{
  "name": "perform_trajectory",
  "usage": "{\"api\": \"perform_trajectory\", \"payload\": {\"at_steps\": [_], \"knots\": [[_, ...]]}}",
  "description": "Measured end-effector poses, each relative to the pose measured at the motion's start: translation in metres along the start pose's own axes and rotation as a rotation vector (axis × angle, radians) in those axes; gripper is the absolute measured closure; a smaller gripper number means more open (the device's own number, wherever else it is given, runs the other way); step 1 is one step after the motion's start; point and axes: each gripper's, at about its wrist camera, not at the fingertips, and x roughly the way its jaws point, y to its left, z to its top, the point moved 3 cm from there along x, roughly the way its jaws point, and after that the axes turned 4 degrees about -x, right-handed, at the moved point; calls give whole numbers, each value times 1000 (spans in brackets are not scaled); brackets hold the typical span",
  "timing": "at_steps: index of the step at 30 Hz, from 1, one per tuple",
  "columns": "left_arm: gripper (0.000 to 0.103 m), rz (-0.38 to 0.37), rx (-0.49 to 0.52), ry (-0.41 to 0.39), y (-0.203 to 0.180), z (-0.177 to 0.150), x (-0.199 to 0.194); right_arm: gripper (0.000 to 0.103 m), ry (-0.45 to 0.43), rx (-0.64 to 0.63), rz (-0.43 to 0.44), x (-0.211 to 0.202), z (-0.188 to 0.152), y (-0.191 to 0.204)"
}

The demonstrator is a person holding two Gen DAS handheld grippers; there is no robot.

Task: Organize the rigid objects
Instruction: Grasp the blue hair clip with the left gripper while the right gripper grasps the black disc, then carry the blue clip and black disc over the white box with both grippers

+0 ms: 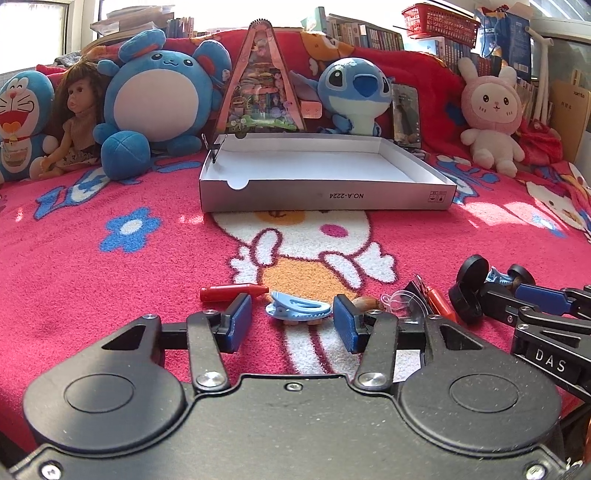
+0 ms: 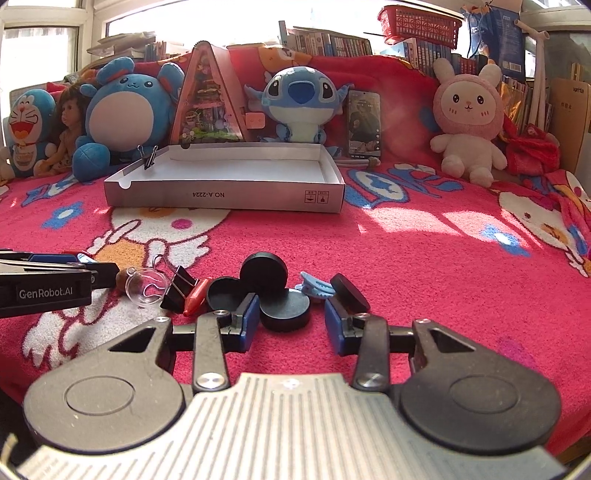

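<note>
My left gripper (image 1: 292, 323) is open, low over the blanket, its blue pads on either side of a light blue hair clip (image 1: 298, 308). A red crayon (image 1: 232, 291) lies just beyond the left finger. My right gripper (image 2: 288, 325) is open around a black round disc (image 2: 285, 309); more black discs (image 2: 263, 271) lie beside it, with a second blue clip (image 2: 316, 286), a red crayon (image 2: 195, 291), a black binder clip (image 2: 177, 288) and a clear glass ball (image 2: 144, 287). An open white box (image 1: 325, 162) stands further back, a binder clip (image 2: 147, 157) on its left wall.
Plush toys, a doll (image 1: 75, 118), a triangular diorama (image 1: 260, 85) and a phone (image 2: 364, 123) line the back of the pink blanket (image 1: 110, 277). Books and a red basket (image 2: 419, 22) sit behind. The right gripper shows at the right of the left wrist view (image 1: 517, 299).
</note>
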Motion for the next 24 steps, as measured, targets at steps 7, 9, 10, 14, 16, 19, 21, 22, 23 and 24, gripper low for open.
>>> {"api": "perform_trajectory", "payload": {"at_steps": [7, 9, 10, 14, 16, 19, 21, 22, 23, 24], "knots": [[45, 17, -20, 3, 1, 0, 9, 50, 7, -14, -3, 9, -3, 2], [44, 27, -27, 3, 2, 0, 11, 52, 4, -17, -5, 10, -3, 3], [44, 28, -22, 4, 2, 0, 11, 54, 4, -15, -5, 11, -2, 3], [66, 14, -18, -2, 2, 3, 8, 65, 6, -5, 11, 8, 0, 3], [66, 5, -4, -9, 2, 6, 4, 65, 1, 2, 24, 4, 2, 3], [66, -7, 5, -23, 2, 10, -2, 65, -10, 2, 36, -1, 7, 4], [66, -19, 3, -31, 2, 13, -6, 65, -21, 12, 46, -4, 11, 3], [66, -23, -1, -34, 2, 15, -8, 65, -25, 20, 51, -6, 14, 3], [66, -26, -4, -37, 2, 17, -9, 65, -29, 27, 54, -7, 16, 2], [66, -28, -7, -40, 2, 18, -11, 65, -34, 37, 59, -8, 18, 1]]}}
